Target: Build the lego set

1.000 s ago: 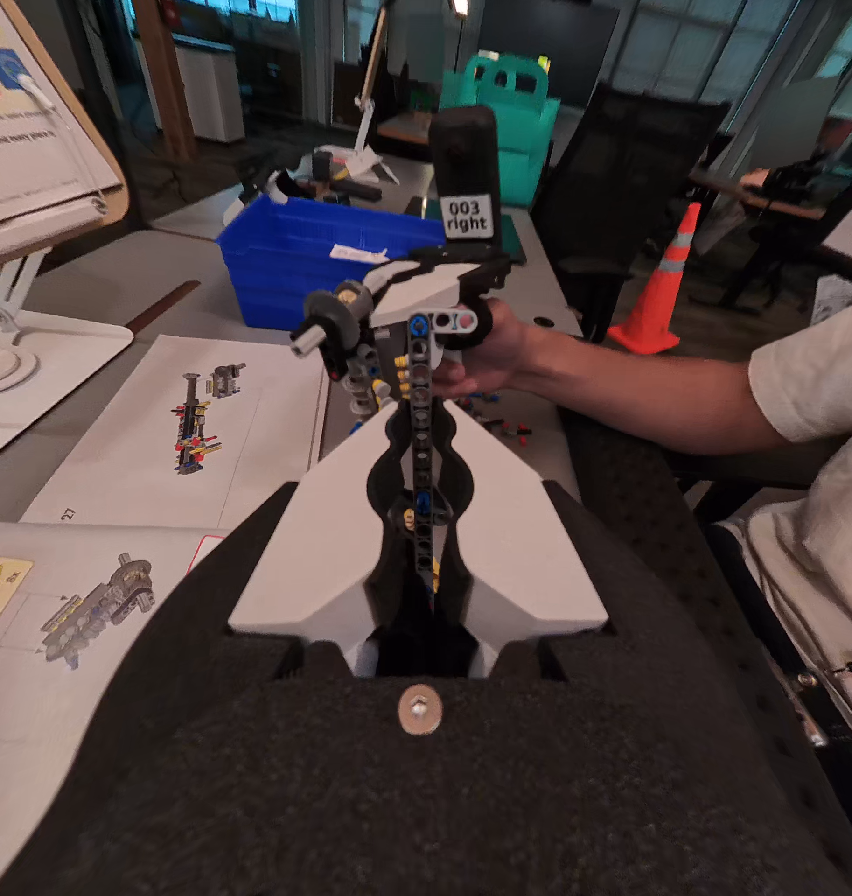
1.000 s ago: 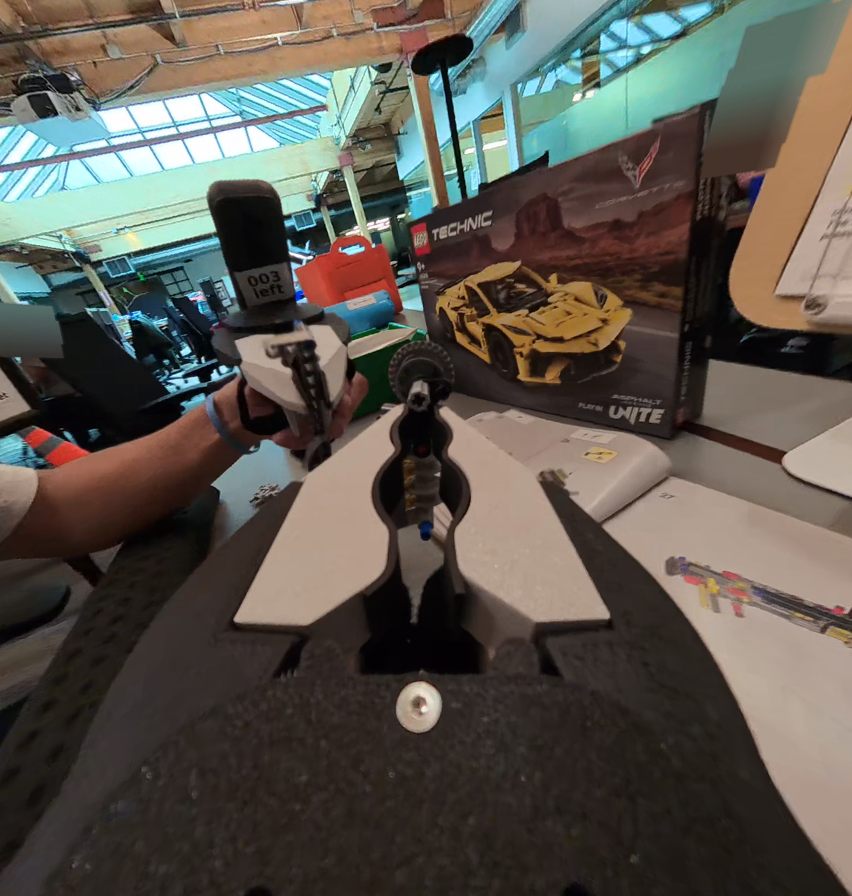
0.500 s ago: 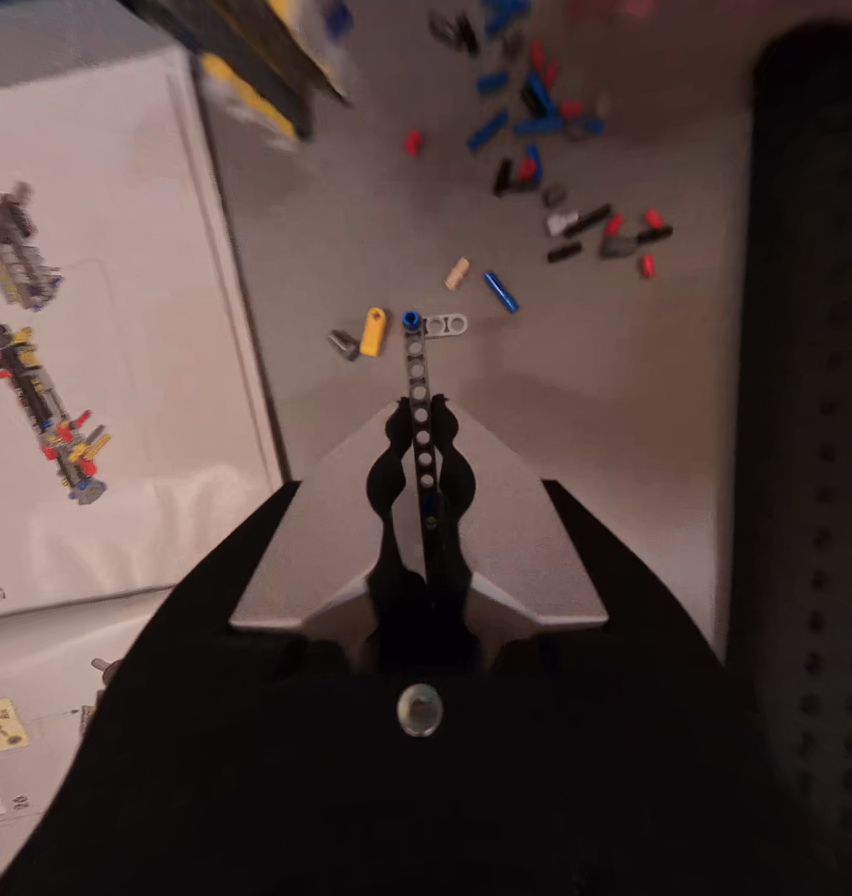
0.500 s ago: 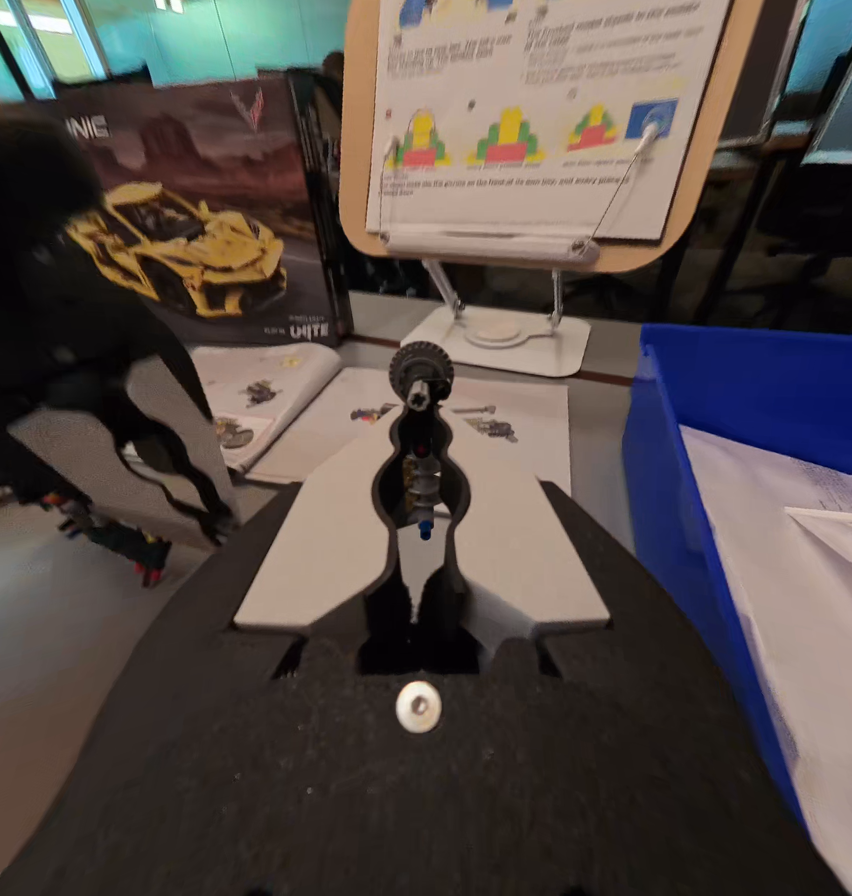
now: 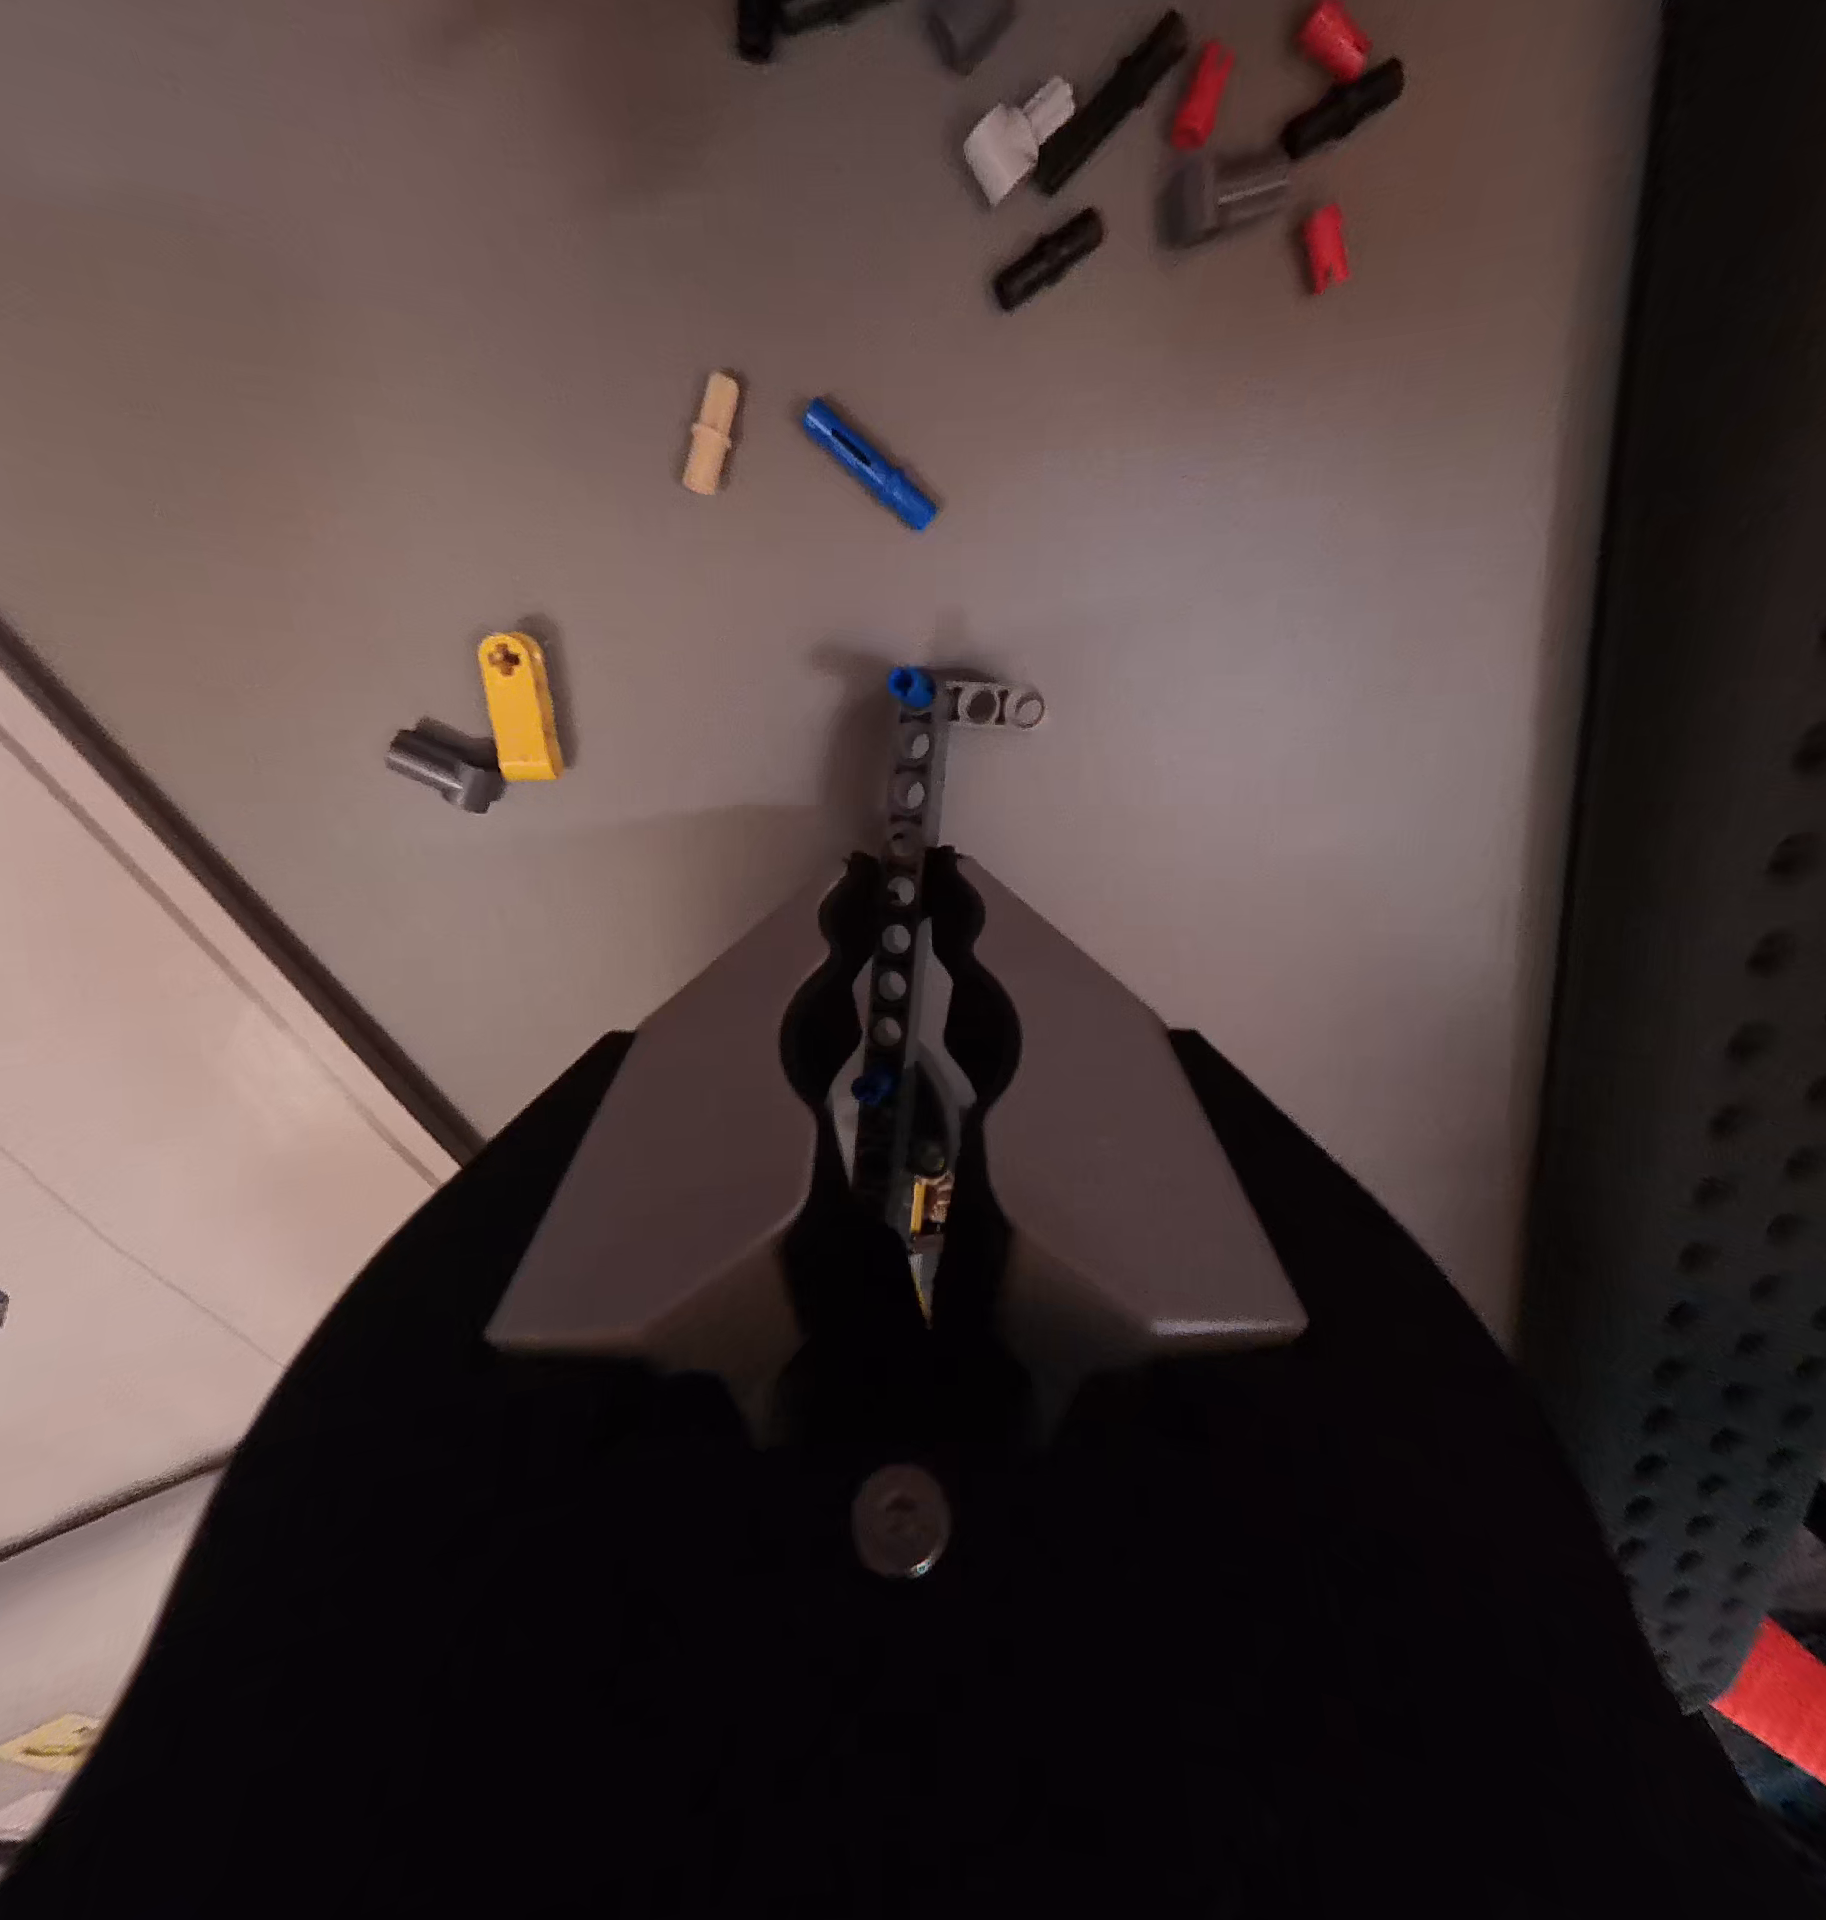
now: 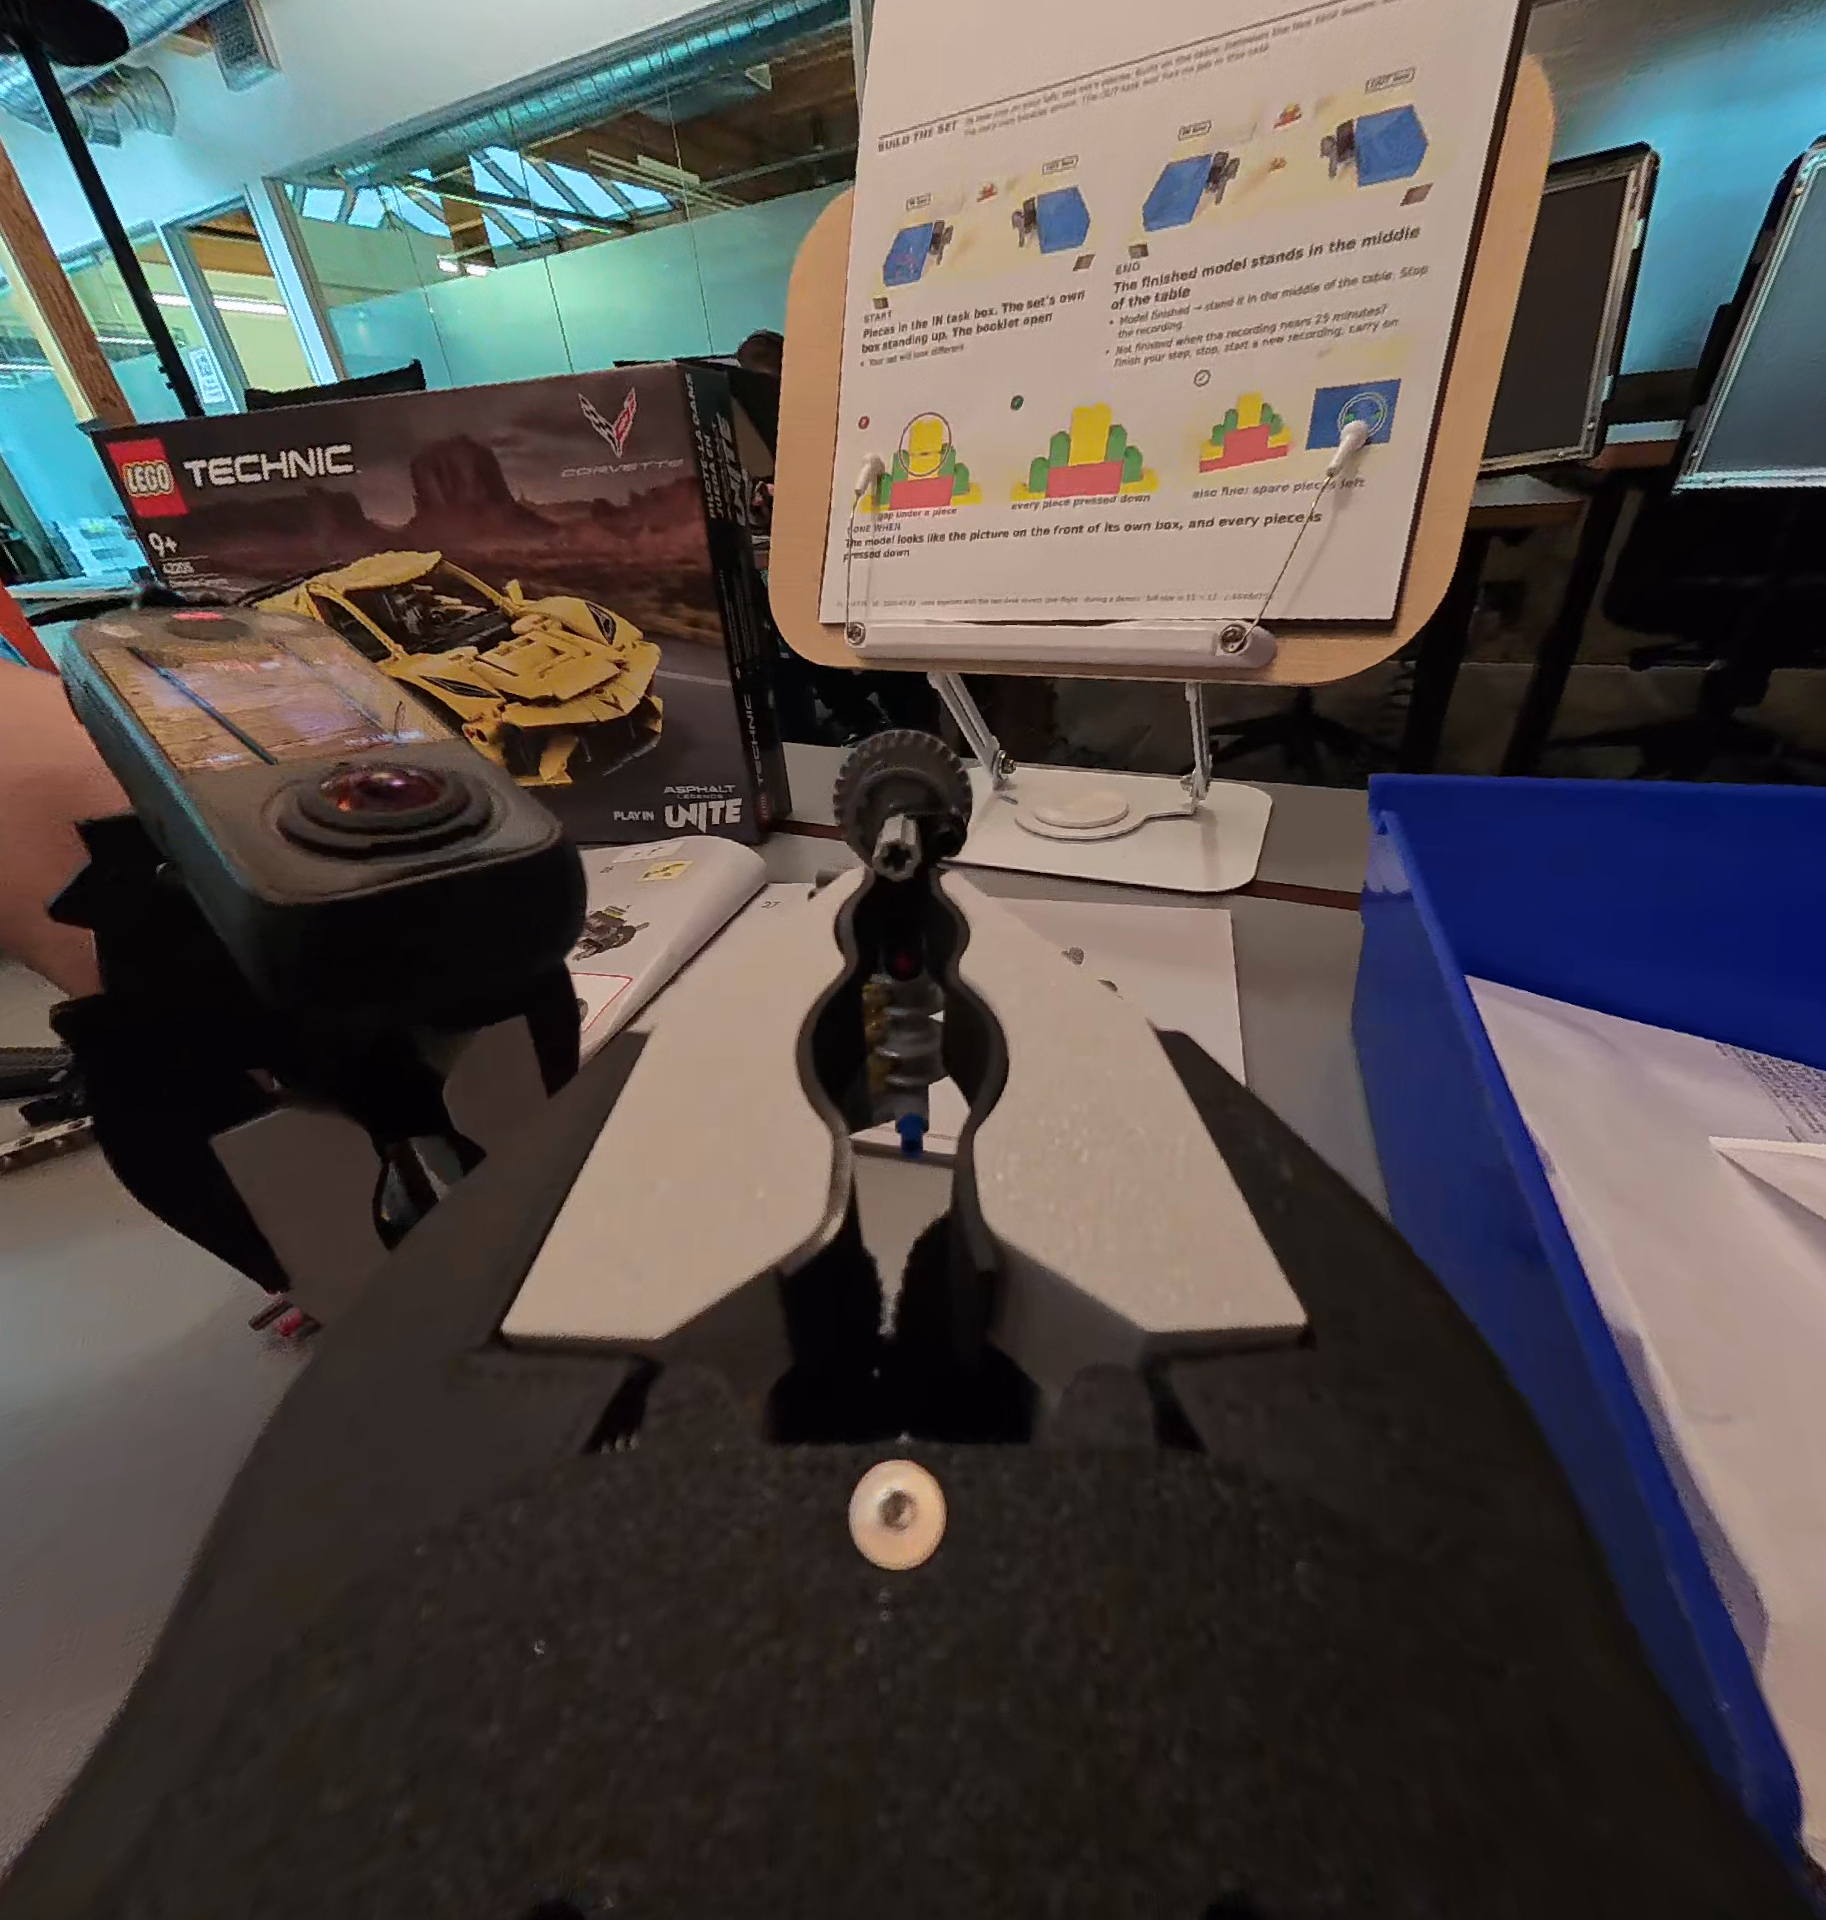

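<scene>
My left gripper (image 5: 901, 864) is shut on a long dark grey beam (image 5: 911, 790) with holes and points down at the table. The beam's tip carries a blue pin (image 5: 907, 683), right beside a small light grey beam (image 5: 995, 707) lying on the table. Whether they touch I cannot tell. My right gripper (image 6: 901, 883) is shut on a shaft assembly with a dark gear (image 6: 901, 790) at its tip, held above the table. The left gripper (image 6: 369, 1195) also shows at the left of the right wrist view.
Loose pieces lie on the grey table: a yellow piece (image 5: 519, 707), a tan pin (image 5: 711, 431), a blue pin (image 5: 867, 462), and black, red and grey bits (image 5: 1200, 135). A black perforated mat (image 5: 1771, 727), open booklet (image 6: 680, 904), set box (image 6: 452, 592), instruction stand (image 6: 1148, 364) and blue bin (image 6: 1615, 1039) surround them.
My left gripper has swung from facing the right gripper to pointing down, then lowered toward the loose pieces. My right gripper has turned toward the stand and box, still gripping its assembly.
</scene>
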`<action>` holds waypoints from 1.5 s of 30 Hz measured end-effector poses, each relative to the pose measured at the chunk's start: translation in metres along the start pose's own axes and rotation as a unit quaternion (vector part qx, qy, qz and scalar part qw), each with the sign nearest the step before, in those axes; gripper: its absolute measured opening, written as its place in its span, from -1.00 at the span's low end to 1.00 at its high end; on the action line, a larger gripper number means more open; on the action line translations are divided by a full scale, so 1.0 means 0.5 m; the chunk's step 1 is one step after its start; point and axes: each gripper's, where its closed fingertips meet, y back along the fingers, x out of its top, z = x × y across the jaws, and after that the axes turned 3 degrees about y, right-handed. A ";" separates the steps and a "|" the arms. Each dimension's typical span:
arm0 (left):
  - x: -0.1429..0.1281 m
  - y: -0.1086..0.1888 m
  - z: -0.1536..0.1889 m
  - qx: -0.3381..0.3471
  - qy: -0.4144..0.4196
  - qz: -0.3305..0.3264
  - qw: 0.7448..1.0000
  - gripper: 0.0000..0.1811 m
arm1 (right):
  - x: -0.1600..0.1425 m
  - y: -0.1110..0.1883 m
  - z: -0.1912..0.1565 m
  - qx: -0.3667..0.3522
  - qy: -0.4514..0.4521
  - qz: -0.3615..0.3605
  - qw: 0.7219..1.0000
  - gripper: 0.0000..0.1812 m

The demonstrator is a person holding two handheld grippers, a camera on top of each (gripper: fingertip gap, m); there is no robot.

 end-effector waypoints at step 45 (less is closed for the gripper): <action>-0.116 0.417 -0.065 0.064 0.215 0.621 0.751 -0.91 | 0.080 -0.050 -0.273 0.244 -0.174 0.049 0.953 -0.93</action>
